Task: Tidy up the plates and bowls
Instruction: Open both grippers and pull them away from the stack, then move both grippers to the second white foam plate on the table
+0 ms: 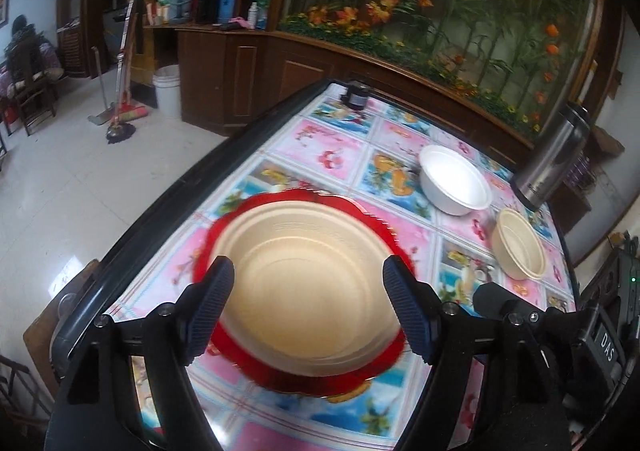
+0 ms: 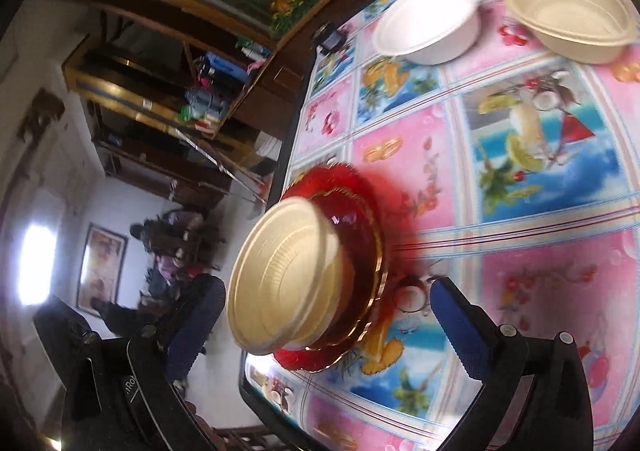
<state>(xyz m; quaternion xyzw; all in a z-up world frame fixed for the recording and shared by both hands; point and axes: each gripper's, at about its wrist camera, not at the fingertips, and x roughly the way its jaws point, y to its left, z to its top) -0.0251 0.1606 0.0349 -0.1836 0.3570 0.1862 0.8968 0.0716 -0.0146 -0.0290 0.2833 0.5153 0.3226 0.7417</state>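
Observation:
A beige bowl (image 1: 308,291) sits on a red scalloped plate (image 1: 304,381) on the table; both also show in the right wrist view, the bowl (image 2: 288,279) and the plate (image 2: 360,219). My left gripper (image 1: 310,315) is open, its fingers on either side of the bowl just above it, not touching. My right gripper (image 2: 328,315) is open and empty, with the bowl between its fingers in view. A white bowl (image 1: 454,179) (image 2: 430,19) and a second beige bowl (image 1: 520,245) (image 2: 572,15) stand farther back on the table.
The table has a pink and blue fruit-print cloth (image 1: 340,147) and a dark rim (image 1: 168,203). A steel thermos (image 1: 554,159) stands at the far right edge. A small dark jar (image 1: 356,95) stands at the far corner. A wooden cabinet (image 1: 248,75) lies beyond.

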